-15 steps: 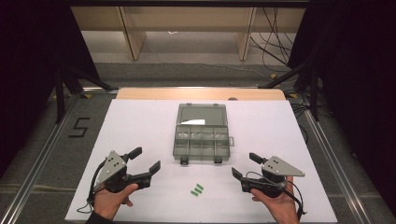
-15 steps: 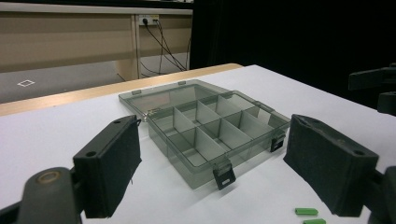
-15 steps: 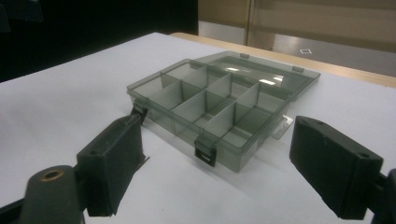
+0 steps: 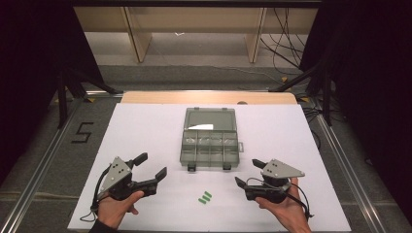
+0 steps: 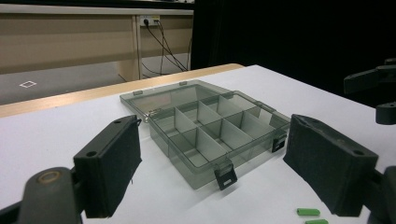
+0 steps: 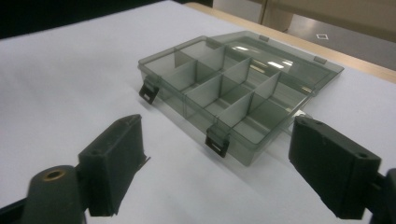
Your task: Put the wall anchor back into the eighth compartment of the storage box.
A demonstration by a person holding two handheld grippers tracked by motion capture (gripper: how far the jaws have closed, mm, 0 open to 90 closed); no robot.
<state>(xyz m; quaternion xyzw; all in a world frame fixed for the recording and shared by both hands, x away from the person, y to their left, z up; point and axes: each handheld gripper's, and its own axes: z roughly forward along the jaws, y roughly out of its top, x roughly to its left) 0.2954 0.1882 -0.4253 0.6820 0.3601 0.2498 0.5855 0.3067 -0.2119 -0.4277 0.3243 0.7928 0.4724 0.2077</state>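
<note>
Two grippers, one per hand, low over the near edge of the table. Left gripper [image 4: 148, 167]: jaws spread wide, nothing between them. Right gripper [image 4: 248, 174]: jaws likewise wide apart, holding nothing. Black pads on each, flat and blocky, faintly rough; a grey three-cornered plate on top of each.

Between the two grippers, on the sheet: green pieces [image 4: 205, 196], three counted from the high view, small stubby sticks lying side by side, slanted. Two of them show at the bottom edge of the left gripper view [image 5: 308, 212]. Neither gripper touches them.

Just beyond the pieces: box [image 4: 210, 145], smoky clear plastic, rectangular, lid [image 4: 210, 119] swung fully open and lying flat behind it. Thin dividers inside; six compartments counted in the right gripper view [image 6: 224, 88], two rows of three. All look empty. Two black latches [image 6: 217, 141] hang off the front wall.

Table [image 4: 145, 126] under a smooth white sheet, pale wood strip at the far edge.
</note>
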